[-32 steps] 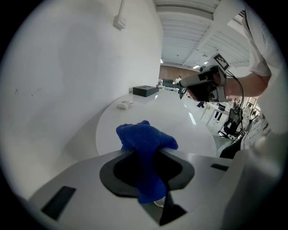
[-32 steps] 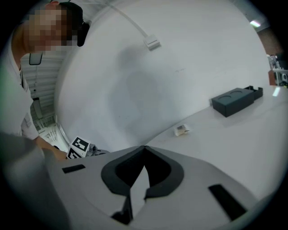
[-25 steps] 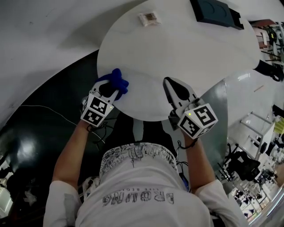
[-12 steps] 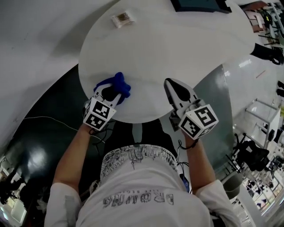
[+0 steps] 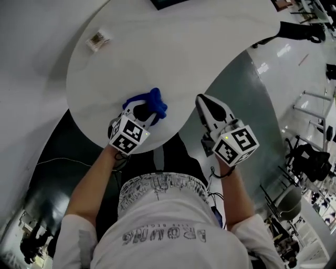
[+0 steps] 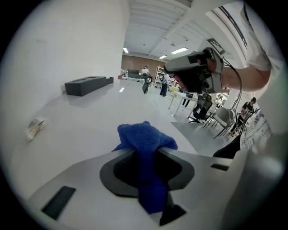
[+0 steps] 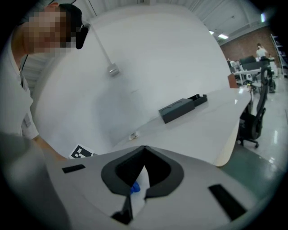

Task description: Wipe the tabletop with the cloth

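My left hand-held gripper (image 5: 146, 109) is clamped on the blue cloth (image 5: 155, 102), just left of centre in the head view. The cloth sits bunched on the round white table (image 5: 173, 58), close to the near edge. In the left gripper view, a strip of the fabric runs back between the two jaws, and the rest bulges out ahead of their tips onto the tabletop.

My right hand-held gripper (image 5: 203, 101) is closed and holds nothing, its jaw tips meeting. It is right of centre in the head view, at the table's right edge and apart from the cloth.

Further up the table, a small wrapped packet (image 5: 98, 39) lies at the upper left. A dark tray (image 5: 167, 3) is cut off by the top of the frame.
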### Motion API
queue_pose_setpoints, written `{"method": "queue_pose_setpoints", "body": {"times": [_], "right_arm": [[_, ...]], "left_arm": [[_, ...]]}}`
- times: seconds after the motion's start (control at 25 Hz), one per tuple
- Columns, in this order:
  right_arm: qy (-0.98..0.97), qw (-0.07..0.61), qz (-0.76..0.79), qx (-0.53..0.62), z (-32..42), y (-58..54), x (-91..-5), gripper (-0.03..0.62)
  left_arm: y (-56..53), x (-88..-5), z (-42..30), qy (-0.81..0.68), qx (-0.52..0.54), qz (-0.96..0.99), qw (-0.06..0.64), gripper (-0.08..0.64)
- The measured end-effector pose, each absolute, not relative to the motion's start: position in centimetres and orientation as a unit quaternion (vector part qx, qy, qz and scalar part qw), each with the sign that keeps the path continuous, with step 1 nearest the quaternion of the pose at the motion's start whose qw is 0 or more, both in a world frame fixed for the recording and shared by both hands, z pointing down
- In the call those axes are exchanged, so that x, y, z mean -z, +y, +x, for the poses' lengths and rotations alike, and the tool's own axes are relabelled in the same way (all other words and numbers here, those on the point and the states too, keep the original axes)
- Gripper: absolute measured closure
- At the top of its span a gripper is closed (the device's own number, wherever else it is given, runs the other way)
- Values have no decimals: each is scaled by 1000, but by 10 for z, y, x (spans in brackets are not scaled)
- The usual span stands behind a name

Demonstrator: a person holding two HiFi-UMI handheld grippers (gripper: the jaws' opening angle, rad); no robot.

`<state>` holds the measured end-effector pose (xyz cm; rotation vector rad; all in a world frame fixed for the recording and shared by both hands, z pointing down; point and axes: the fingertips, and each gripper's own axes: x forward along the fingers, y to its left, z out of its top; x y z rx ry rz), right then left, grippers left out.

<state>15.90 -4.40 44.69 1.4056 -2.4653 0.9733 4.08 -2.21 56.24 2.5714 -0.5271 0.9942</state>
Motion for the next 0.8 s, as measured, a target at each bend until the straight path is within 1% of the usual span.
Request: {"method": "queue_pose_setpoints", "body": {"times": [0.36, 0.52, 0.8], "right_arm": [[-786, 48, 519, -333, 238, -38, -449, 584], [-777, 43, 531, -336, 257, -30, -450, 584], [-776, 38, 533, -334, 265, -30, -452, 584]], "left_arm": [[-21, -558, 153, -103, -353, 919, 142, 440], [-16, -557, 173, -88, -354, 921, 138, 440], [-15, -561, 187, -86, -351, 921, 142, 440]]}}
